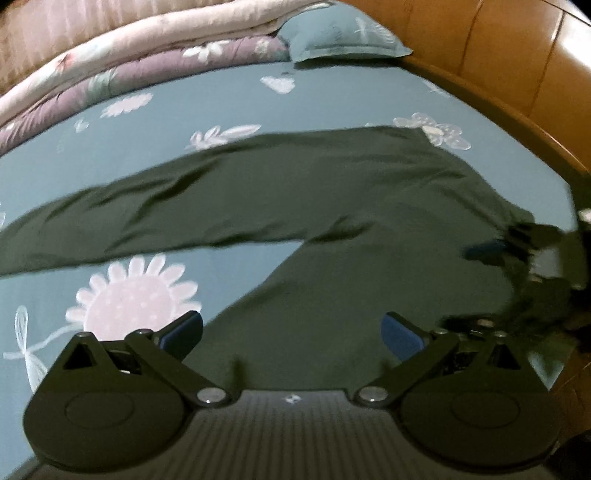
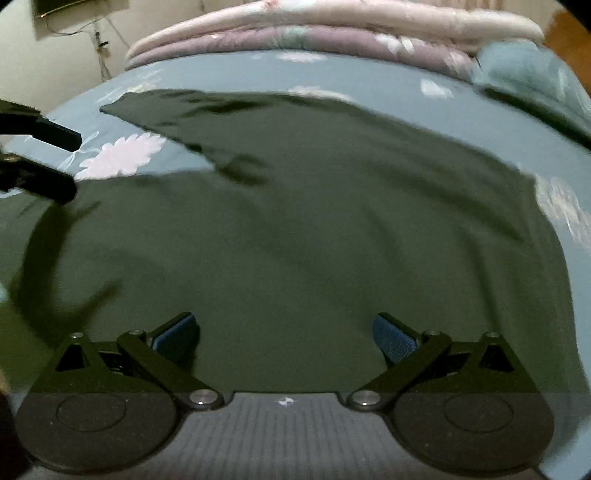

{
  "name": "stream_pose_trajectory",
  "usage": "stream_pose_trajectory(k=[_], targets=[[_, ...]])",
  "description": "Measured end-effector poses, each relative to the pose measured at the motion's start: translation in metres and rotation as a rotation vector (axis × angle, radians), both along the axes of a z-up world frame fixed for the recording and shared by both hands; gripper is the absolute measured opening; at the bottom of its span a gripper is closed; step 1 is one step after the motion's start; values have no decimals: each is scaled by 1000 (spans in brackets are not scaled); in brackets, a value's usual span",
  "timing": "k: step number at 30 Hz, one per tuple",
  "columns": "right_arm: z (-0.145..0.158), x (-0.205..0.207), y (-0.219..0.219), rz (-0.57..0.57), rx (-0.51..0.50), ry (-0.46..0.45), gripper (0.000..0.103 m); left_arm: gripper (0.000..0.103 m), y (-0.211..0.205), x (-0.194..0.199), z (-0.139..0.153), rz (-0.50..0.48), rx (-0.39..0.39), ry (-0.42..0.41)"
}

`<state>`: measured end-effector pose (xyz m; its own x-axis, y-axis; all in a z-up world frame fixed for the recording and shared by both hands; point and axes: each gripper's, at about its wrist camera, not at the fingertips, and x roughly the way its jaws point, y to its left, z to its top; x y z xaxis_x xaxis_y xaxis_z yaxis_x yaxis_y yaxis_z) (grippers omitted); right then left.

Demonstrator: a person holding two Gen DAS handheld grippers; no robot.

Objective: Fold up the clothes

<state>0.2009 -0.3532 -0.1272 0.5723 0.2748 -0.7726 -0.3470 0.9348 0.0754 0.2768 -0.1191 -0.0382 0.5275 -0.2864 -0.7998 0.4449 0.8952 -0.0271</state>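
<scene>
Dark green trousers [image 1: 332,192], one pair; two hand-held grippers gape empty.

One pair of dark green trousers [image 1: 332,192] is seen, with two legs spread apart on one bed sheet [image 1: 155,229]. One pillow [image 1: 343,33] is counted at the head of the bed, and two folded quilts [image 1: 155,48] are stacked beside it. Two grippers are counted: the left gripper [image 1: 293,334] and the right gripper [image 2: 284,332], each with two blue-padded fingers [image 1: 404,334].
</scene>
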Motion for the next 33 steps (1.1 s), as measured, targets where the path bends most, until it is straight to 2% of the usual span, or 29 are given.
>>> stream_pose_trajectory(k=[3,6,7,9,12,15,16,18,20,23,26,29,31,33], targets=[[3,-28,-9,-3,6,15,103,102,6,0,-7,30,-17,29],[12,-22,-8,9,-8,44,103,102,2,2,-6,28,-23,32],[17,-17,-8,-3,0,31,103,102,-1,2,-5,19,-21,26],[27,-12,-6,-12,0,-57,103,102,-7,2,-2,-2,-20,18],[23,4,1,-7,-69,-122,103,102,-20,1,-3,-36,-12,25],[3,10,0,-40,-97,-42,103,102,-26,-5,-6,-42,20,40],[1,2,-6,-41,-77,-47,103,102,-25,-7,-8,-36,24,50],[-1,-14,-15,-40,-42,-54,103,102,-22,-13,-12,-12,32,70],[3,-24,-19,-22,-48,-36,103,102,-15,-18,-13,27,39,82],[13,-21,-19,1,-44,-1,103,102,-2,-22,-10,97,43,80],[25,-12,0,66,-8,-68,103,102,5,-26,-4,146,58,74],[20,2,33,162,-9,-66,103,102,11,-32,3,192,74,68],[6,4,51,215,-53,-35,103,102,18,-36,6,223,91,69],[-1,-3,51,223,-45,-36,103,102,29,-42,7,265,113,85]])
